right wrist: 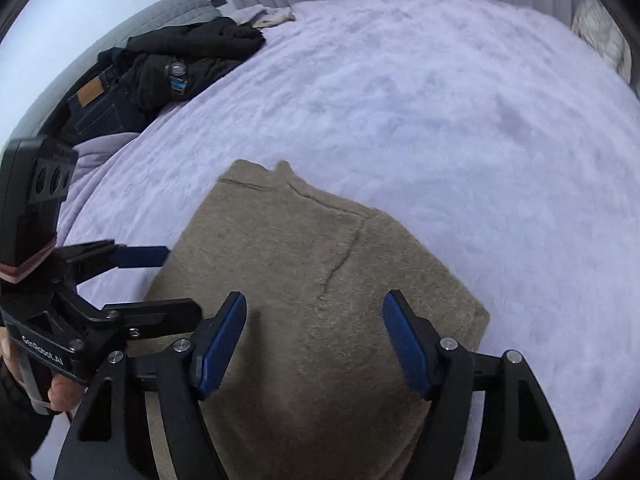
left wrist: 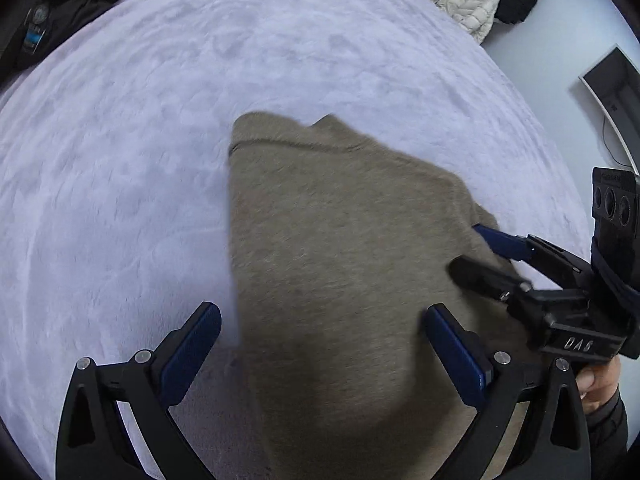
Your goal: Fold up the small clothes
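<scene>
- Both grippers, left gripper (left wrist: 322,354) and right gripper (right wrist: 316,344), are hovering with jaws apart and empty over the folded brown garment (left wrist: 340,240) near the bed (left wrist: 160,120) front edge.
- A fold is looking just laid; next is probably regripping an edge.

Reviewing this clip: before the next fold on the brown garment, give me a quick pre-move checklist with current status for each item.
1. Left gripper jaws open, nothing clamped: ok.
2. Right gripper jaws open, nothing clamped: ok.
3. Brown garment lying flat on the lilac blanket: ok.
4. Near hem of the garment visible: cannot tell, hidden below both views.
5. Dark clothes pile apart from the garment: ok.
</scene>
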{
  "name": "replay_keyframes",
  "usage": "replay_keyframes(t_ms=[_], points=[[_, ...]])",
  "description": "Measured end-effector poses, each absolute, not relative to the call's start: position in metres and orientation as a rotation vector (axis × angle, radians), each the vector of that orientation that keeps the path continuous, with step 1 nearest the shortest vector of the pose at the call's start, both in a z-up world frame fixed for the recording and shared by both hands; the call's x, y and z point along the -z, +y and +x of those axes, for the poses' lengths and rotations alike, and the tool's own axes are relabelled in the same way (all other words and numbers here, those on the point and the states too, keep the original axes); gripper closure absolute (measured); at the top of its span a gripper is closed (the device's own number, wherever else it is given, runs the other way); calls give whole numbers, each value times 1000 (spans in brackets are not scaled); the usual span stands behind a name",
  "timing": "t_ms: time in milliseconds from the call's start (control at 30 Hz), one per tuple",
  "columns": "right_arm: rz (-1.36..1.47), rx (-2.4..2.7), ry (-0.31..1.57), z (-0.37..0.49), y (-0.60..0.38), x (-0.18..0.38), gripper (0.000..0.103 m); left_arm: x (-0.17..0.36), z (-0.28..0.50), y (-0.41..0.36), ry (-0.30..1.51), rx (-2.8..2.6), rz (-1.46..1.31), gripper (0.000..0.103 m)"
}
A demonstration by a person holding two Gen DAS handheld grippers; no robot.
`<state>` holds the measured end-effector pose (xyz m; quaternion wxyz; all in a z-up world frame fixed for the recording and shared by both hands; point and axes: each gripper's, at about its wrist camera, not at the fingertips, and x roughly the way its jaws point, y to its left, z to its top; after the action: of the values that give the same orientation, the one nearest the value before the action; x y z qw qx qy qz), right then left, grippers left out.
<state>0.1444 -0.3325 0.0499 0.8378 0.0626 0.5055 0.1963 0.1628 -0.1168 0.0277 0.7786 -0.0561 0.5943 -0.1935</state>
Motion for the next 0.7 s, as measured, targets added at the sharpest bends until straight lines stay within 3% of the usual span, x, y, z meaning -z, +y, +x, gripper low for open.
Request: replay_keyframes(t_ms=[100,233,433,567,700], points=[[172,-415,1072,145,-343,-35,29,-18,161,-106,1320,428,-168,0],[110,-422,1027,126,-335,-71,29,-49,168,-98,1224,355,-179,0],[-42,-665,933,46,-294,-109,27,-54,138,-99,1224,323,-71,0],[-256,-593,1012,2,-287,-69,26,-34,122,-102,1232,365,-22,0],[-173,-585,987,-21,-302,-60,26,-32,118,-84,1261,365,-139,0]])
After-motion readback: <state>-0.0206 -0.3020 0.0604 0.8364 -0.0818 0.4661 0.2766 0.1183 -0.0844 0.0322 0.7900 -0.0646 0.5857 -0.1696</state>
